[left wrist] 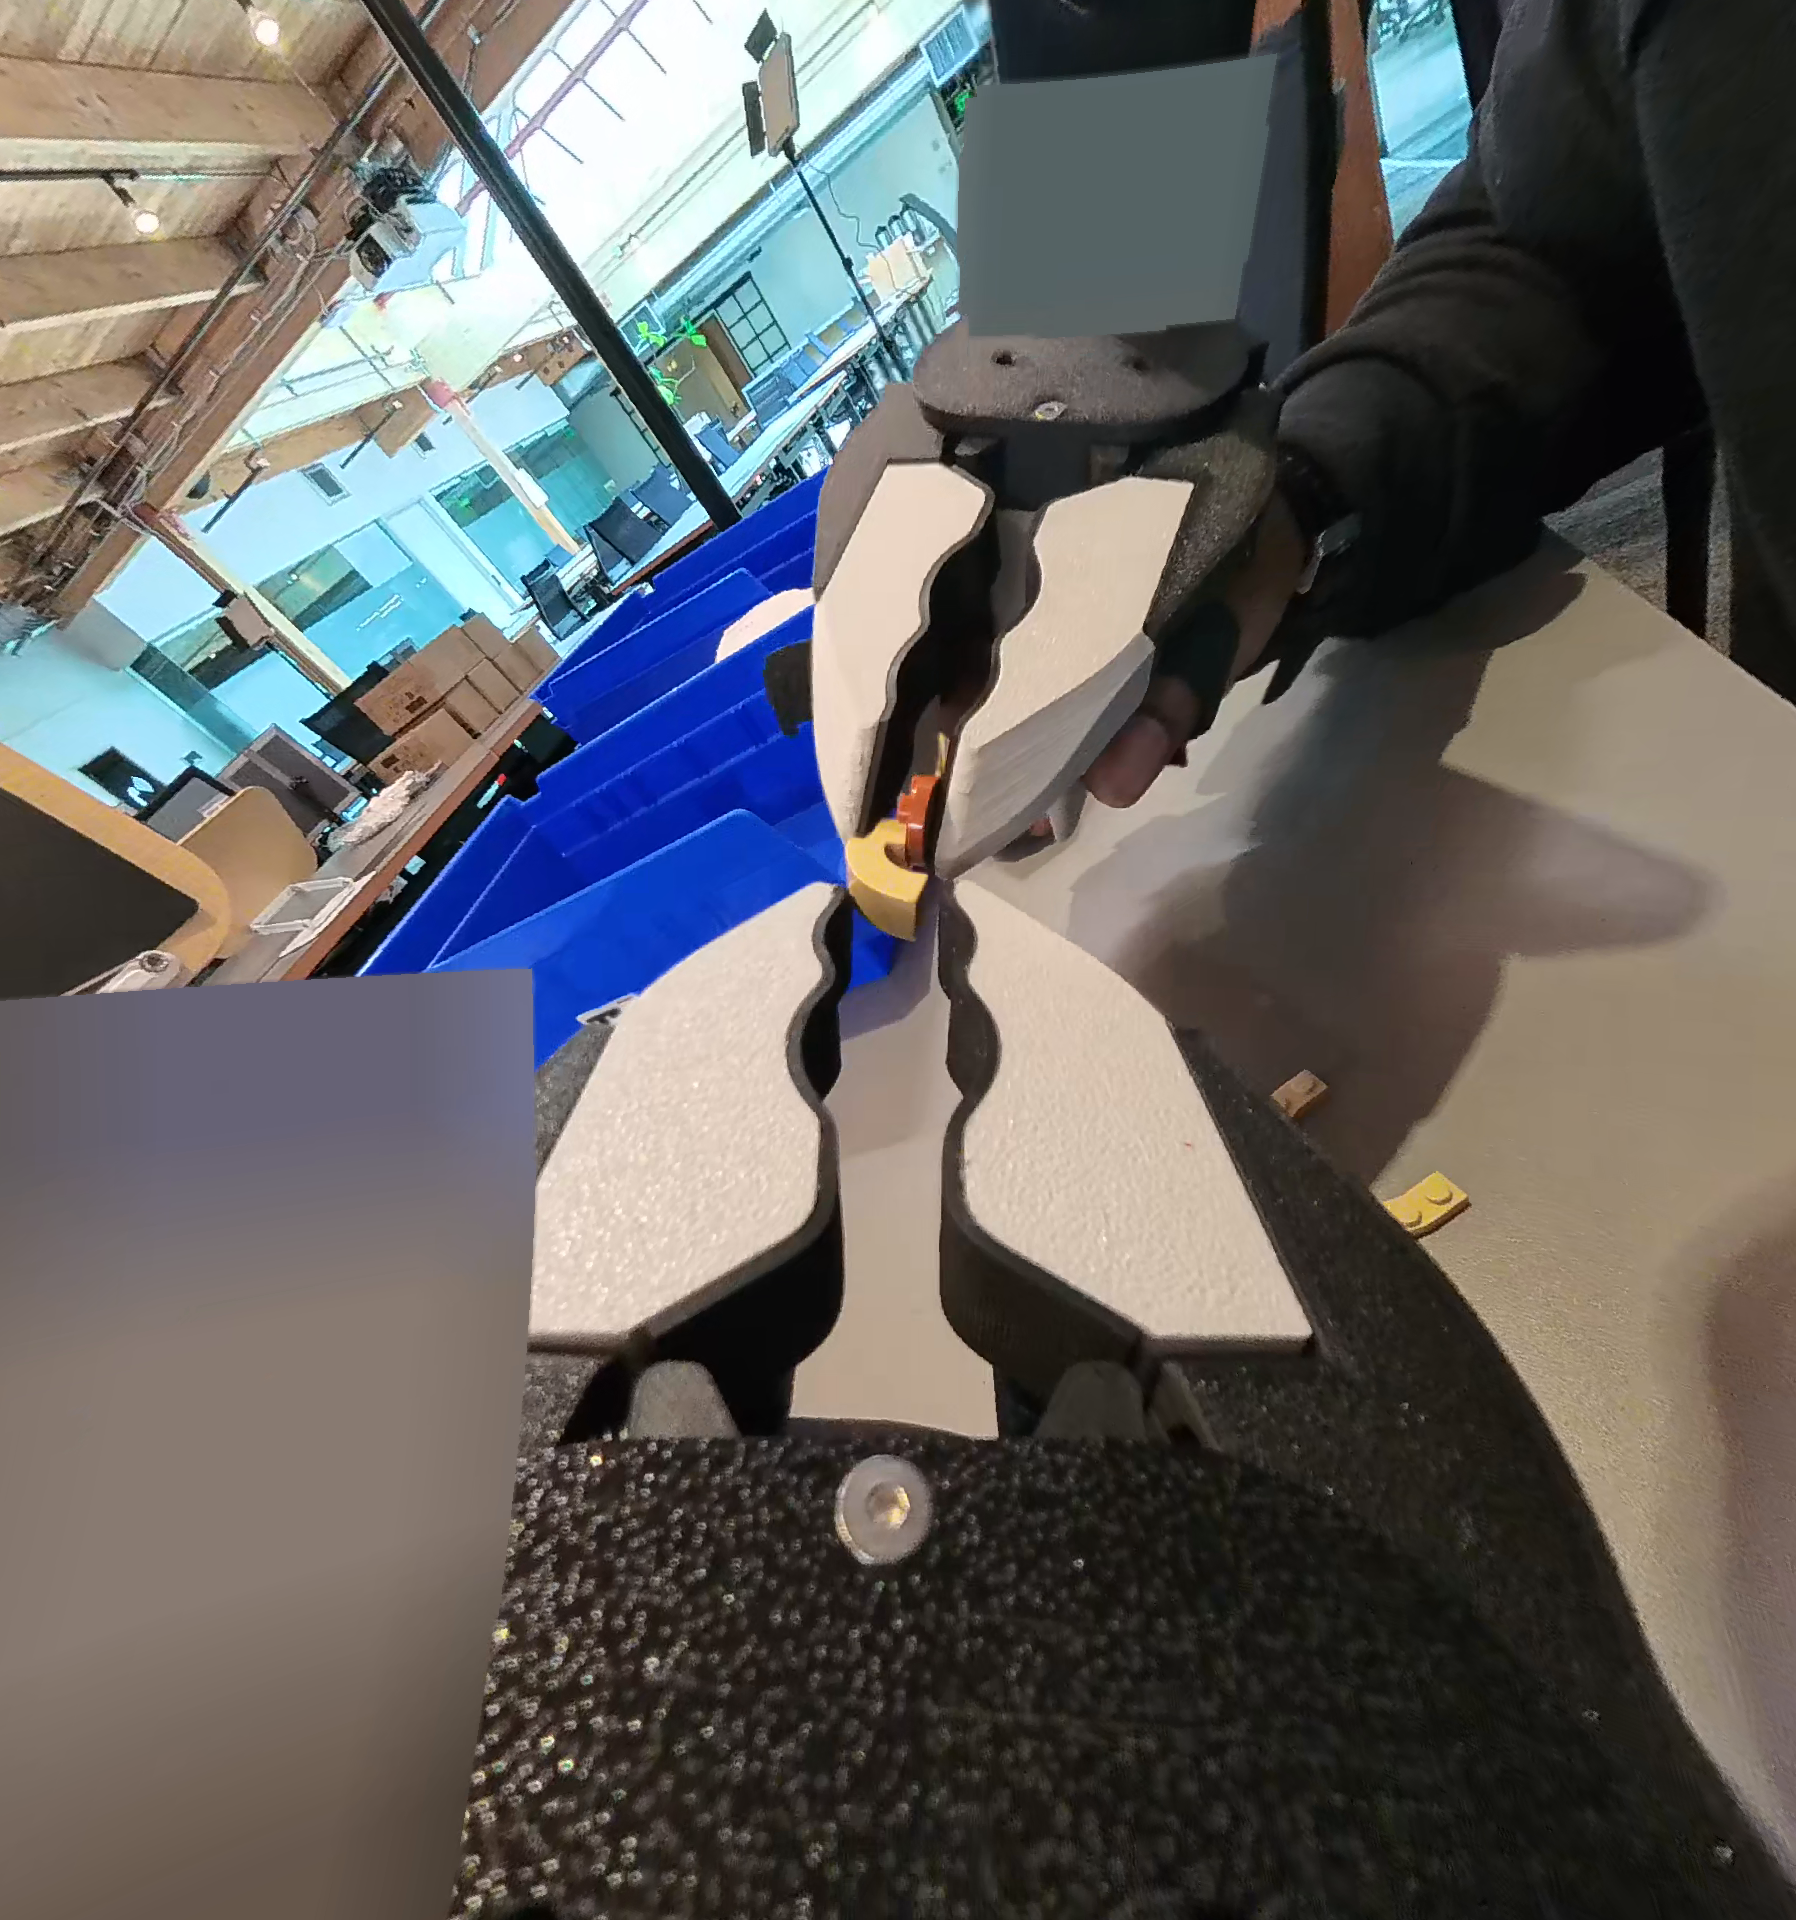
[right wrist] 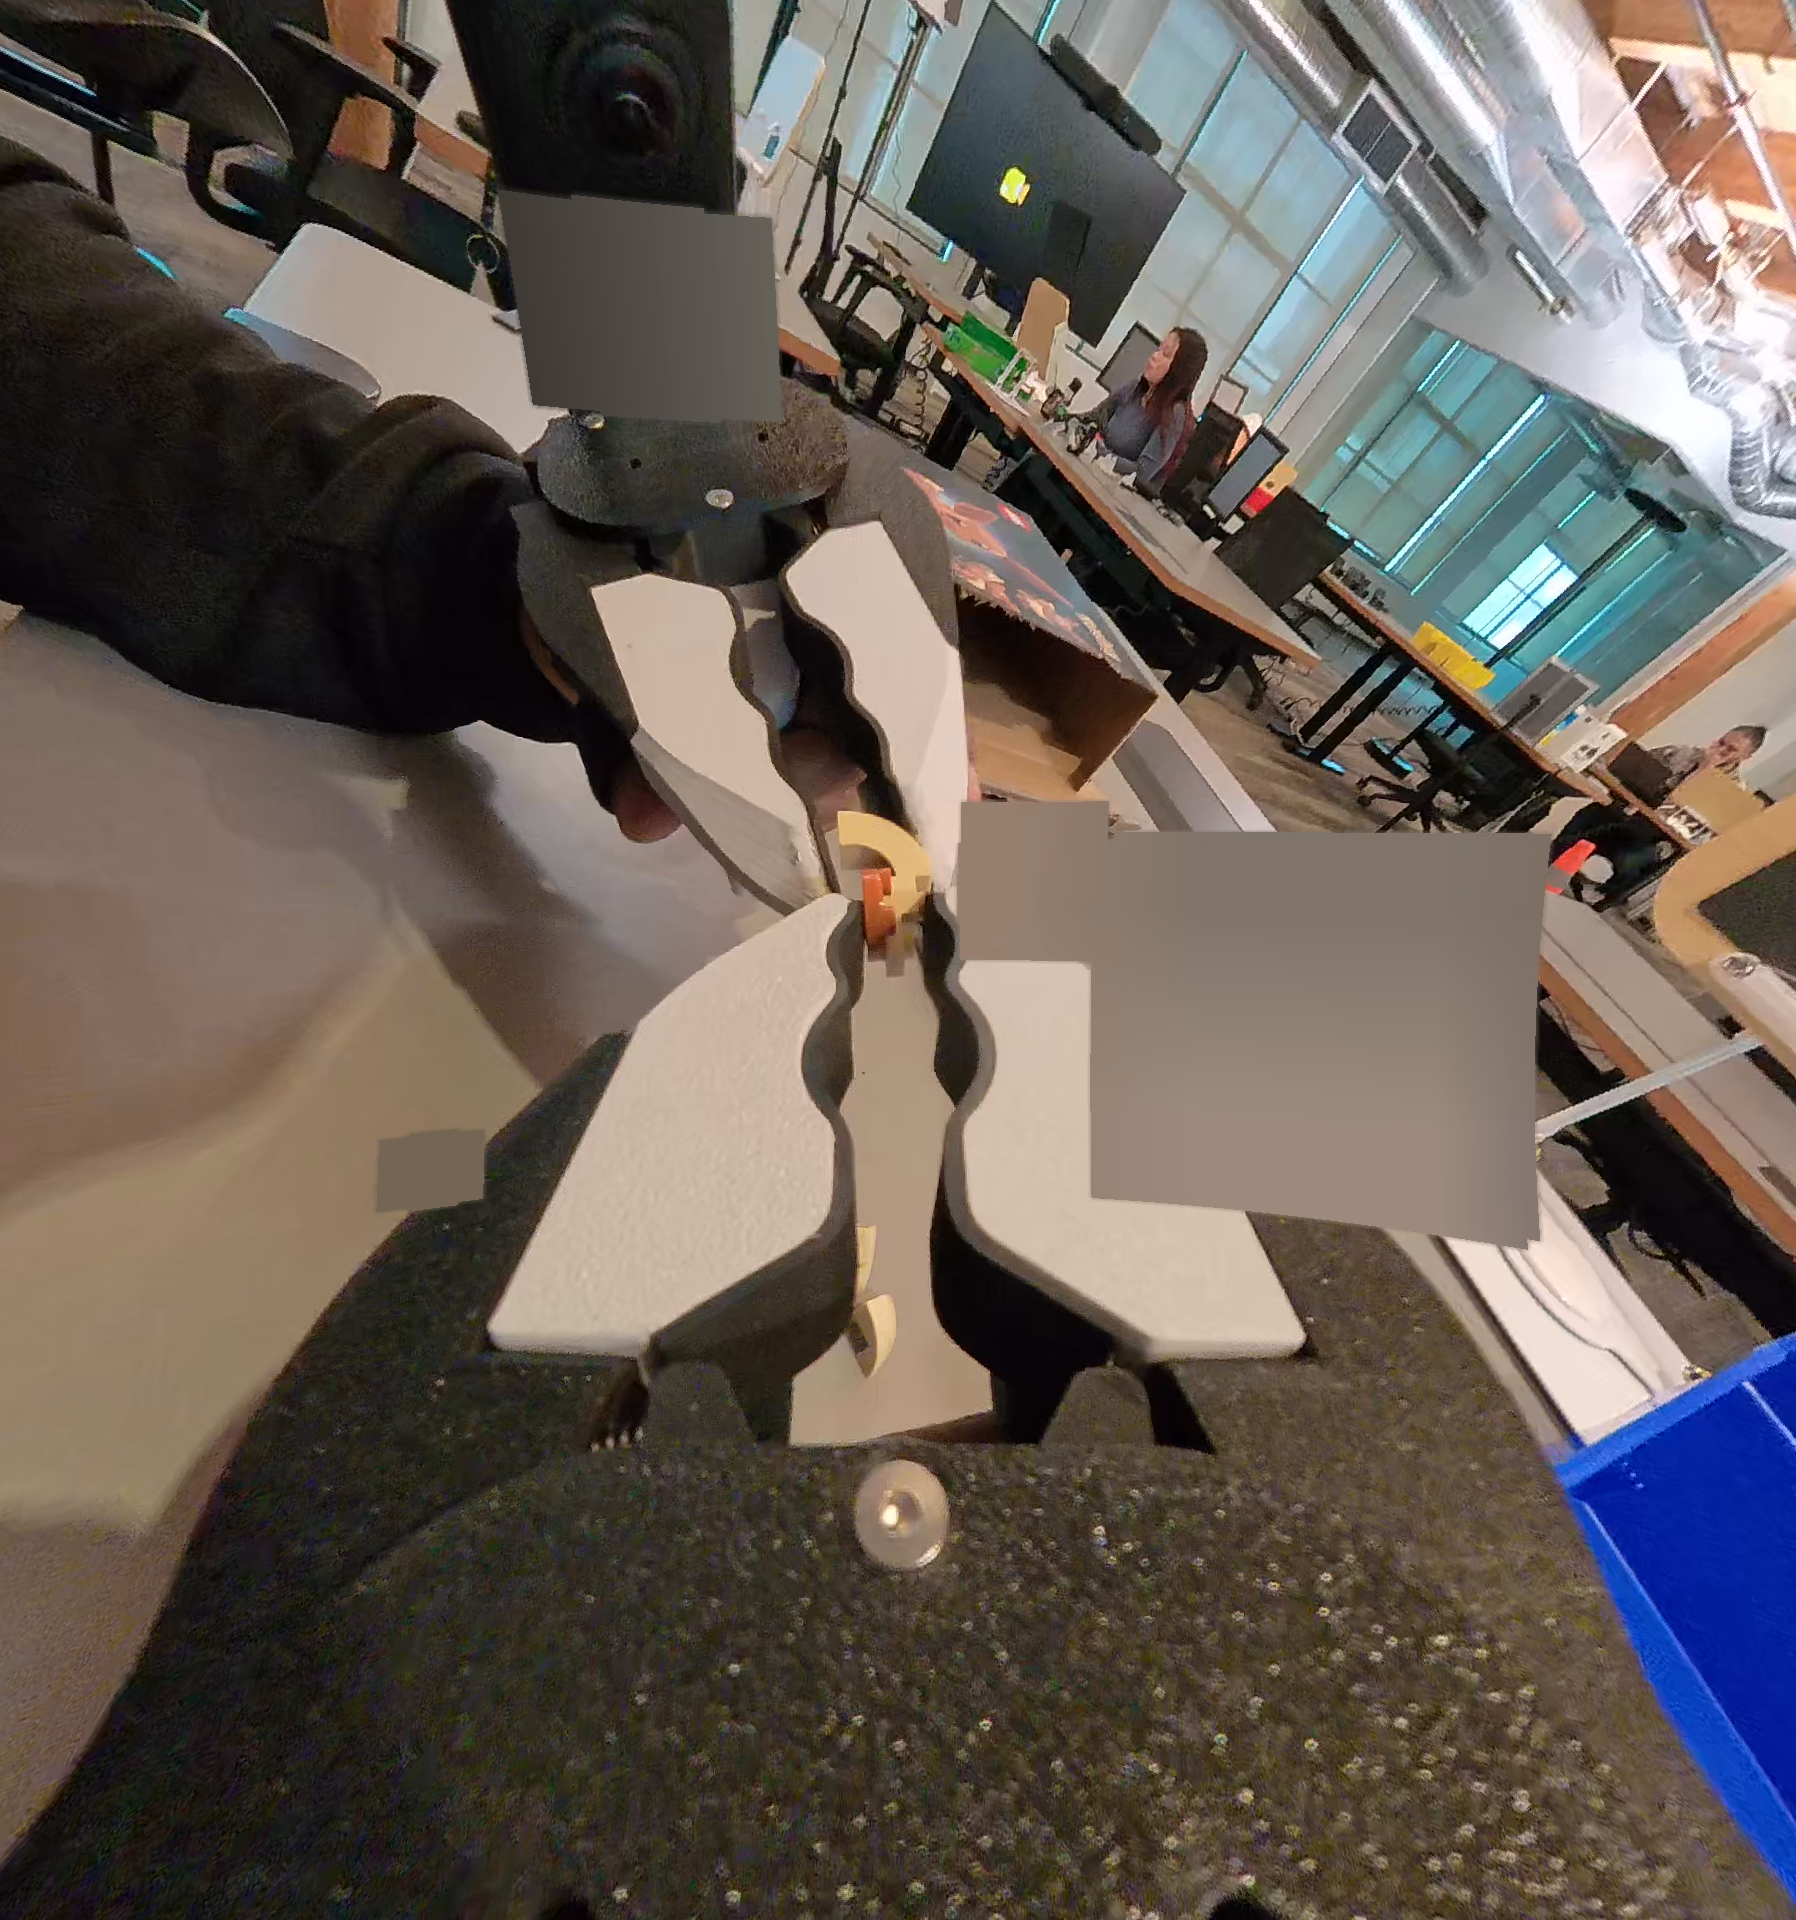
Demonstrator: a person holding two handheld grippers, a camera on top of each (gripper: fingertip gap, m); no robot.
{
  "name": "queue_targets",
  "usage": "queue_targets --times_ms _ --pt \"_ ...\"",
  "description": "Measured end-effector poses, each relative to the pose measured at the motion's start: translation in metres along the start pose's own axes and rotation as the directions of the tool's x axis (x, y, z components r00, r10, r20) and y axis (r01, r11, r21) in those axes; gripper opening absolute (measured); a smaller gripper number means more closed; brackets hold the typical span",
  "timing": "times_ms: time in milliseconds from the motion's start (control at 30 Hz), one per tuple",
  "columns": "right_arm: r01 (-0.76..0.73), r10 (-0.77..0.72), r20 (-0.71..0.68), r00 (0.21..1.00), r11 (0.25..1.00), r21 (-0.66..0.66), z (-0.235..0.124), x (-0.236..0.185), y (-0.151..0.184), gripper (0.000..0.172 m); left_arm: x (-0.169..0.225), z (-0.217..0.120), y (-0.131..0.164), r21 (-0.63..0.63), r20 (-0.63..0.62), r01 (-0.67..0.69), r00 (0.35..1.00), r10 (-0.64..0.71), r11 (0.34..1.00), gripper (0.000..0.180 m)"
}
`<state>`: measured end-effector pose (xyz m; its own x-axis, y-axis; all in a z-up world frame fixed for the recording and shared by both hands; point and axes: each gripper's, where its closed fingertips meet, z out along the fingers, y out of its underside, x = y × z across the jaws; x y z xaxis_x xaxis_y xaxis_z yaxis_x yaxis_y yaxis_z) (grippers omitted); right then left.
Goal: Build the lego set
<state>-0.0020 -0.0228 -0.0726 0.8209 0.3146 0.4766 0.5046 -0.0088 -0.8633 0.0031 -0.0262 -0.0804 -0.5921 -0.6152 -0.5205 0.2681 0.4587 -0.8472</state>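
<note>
Left gripper: the left gripper (left wrist: 889, 904) is seen clenched on a tan arch-shaped brick (left wrist: 886, 878), which sits at its very fingertips with both pads against it.
Right gripper: the right gripper (right wrist: 889, 925) is seen clamped on a small orange round piece (right wrist: 878, 899), its tips meeting those of the left gripper nose to nose.
Joined parts: the orange round piece is seen touching the inner curve of the tan arch-shaped brick; whether the two are fully pressed together cannot be told.
Handling: both pieces are judged to be light, stiff, smooth plastic, likely to slip or twist if pinched on a curved face; flat side faces are judged the better hold.
Fragility: little risk of breakage is judged, but a small piece could be flicked out of a tip grasp.
Beneath and beside: a grey surface (left wrist: 1496, 831) lies below both grippers, with loose tan bricks (left wrist: 1426, 1203) to the right of the left gripper.
Beyond the tips: blue bins (left wrist: 665, 831) stand just left of and behind the left gripper's fingertips.
</note>
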Motion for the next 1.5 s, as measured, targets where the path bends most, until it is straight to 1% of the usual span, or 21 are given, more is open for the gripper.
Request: queue_targets --times_ms 367,467,600,767,1000,1067,1133,1267,1400,1500 --pt "-0.031 0.031 0.004 0.999 0.998 -0.048 0.003 -0.001 0.007 0.01 -0.001 0.003 0.007 -0.036 0.012 -0.013 1.0 0.013 0.999 0.013" --pt "-0.034 0.035 0.016 0.999 0.998 -0.048 0.003 -0.001 0.008 0.01 0.0 0.003 0.008 -0.027 0.0 0.012 1.0 -0.012 1.0 0.013" --pt "-0.076 0.077 0.018 0.997 0.997 -0.03 0.004 0.0 0.006 0.011 -0.002 0.002 0.007 -0.007 -0.004 0.049 0.999 -0.049 0.999 0.013" --pt "-0.066 0.066 0.004 0.998 0.996 -0.054 0.006 0.001 0.01 0.011 -0.003 0.003 0.011 -0.03 0.01 0.022 1.0 -0.022 0.999 0.013" --pt "-0.058 0.059 0.018 0.998 0.996 -0.061 0.005 -0.001 0.012 0.011 -0.001 0.003 0.012 -0.026 -0.004 0.031 0.999 -0.031 0.999 0.013" --pt "-0.047 0.048 0.01 0.999 0.996 -0.082 0.006 0.0 0.015 0.011 -0.001 0.004 0.014 -0.039 -0.006 0.042 0.999 -0.043 0.998 0.014" --pt "-0.025 0.025 -0.006 1.0 0.995 -0.096 0.006 0.001 0.017 0.011 0.0 0.005 0.017 -0.055 -0.018 0.064 0.998 -0.065 0.996 0.016" --pt "-0.024 0.023 -0.018 1.0 0.994 -0.105 0.006 0.004 0.019 0.01 0.005 0.003 0.027 -0.114 -0.085 0.142 0.985 -0.152 0.983 0.028" --pt "-0.039 0.039 -0.002 0.999 0.994 -0.103 0.006 0.002 0.018 0.01 0.0 0.0 0.022 -0.077 -0.063 0.128 0.989 -0.133 0.989 0.026" --pt "-0.049 0.051 0.012 0.999 0.994 -0.098 0.006 0.0 0.017 0.01 -0.001 0.0 0.017 -0.05 -0.046 0.08 0.995 -0.083 0.996 0.023"
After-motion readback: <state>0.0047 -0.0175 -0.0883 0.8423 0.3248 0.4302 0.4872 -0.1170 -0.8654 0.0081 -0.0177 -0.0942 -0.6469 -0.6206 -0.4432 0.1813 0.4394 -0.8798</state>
